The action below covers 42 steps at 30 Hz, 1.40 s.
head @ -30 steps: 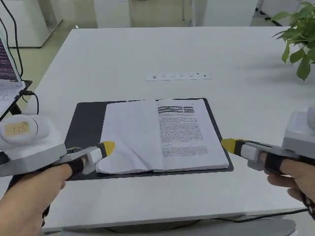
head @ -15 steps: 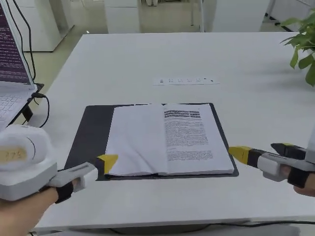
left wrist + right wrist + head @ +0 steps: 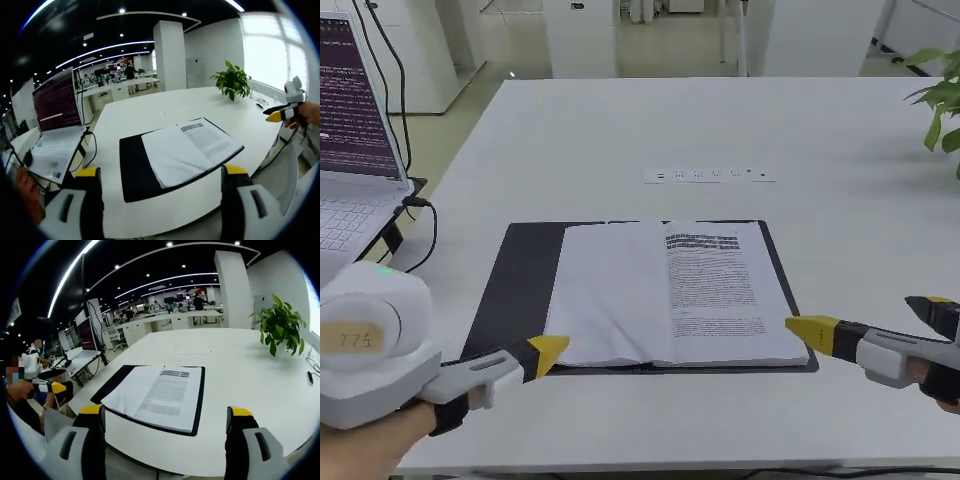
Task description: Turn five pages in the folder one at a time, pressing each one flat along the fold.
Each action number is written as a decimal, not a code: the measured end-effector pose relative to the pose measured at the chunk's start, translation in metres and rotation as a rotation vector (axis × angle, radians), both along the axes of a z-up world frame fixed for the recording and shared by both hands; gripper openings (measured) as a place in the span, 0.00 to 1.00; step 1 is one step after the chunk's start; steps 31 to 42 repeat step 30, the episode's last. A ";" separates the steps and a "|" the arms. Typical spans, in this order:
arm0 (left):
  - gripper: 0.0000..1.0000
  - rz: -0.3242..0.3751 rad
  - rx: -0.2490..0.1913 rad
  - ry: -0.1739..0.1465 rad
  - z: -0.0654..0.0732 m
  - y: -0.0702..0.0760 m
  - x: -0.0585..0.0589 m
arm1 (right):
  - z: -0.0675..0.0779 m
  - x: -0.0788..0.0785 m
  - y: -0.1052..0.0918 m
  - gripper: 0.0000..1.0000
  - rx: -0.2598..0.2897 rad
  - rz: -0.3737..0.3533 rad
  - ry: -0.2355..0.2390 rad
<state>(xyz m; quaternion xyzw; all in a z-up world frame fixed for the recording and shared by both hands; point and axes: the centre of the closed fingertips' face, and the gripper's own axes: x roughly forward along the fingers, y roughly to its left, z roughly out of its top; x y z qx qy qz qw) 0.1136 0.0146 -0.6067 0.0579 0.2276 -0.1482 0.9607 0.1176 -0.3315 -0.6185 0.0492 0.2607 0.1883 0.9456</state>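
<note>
- A laptop [image 3: 350, 150] stands left of the bench [image 3: 620, 120].
- The left claw [image 3: 160, 171], jaws spread and empty, hovers near the folder's lower left corner.
- The folder [image 3: 650, 295] lies open on the bench.
- The right claw [image 3: 166, 411], jaws also spread and empty, hovers by its lower right corner.

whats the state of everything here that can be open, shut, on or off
Black folder with white pages: open, lying flat on the white table.
Left-hand page: blank side up.
Right-hand page: printed text facing up.
Left gripper: jaws open, holding nothing.
Right gripper: jaws open, holding nothing.
Silver laptop: lid open, screen lit.
</note>
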 end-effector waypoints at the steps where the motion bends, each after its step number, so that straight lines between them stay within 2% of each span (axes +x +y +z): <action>1: 0.99 0.002 -0.001 0.001 -0.001 0.001 0.001 | 0.001 0.000 0.001 1.00 0.005 0.000 -0.003; 6: 0.99 0.007 -0.033 0.023 -0.007 0.002 0.005 | -0.003 -0.001 0.003 1.00 0.009 -0.006 0.009; 12: 0.99 -0.003 -0.035 0.034 -0.010 -0.001 0.009 | -0.006 -0.002 0.005 1.00 0.009 -0.010 0.017; 16: 0.99 -0.007 -0.056 0.053 -0.015 -0.004 0.016 | -0.006 -0.003 0.006 1.00 0.011 -0.016 0.022; 26: 0.99 -0.017 -0.060 0.081 -0.024 -0.007 0.030 | -0.005 -0.007 0.004 1.00 0.024 -0.050 0.026; 30: 0.99 -0.015 -0.072 0.106 -0.031 -0.006 0.033 | -0.007 -0.010 0.005 0.97 0.029 -0.051 0.034; 42: 0.99 -0.015 -0.072 0.106 -0.031 -0.006 0.033 | -0.007 -0.010 0.005 0.97 0.029 -0.051 0.034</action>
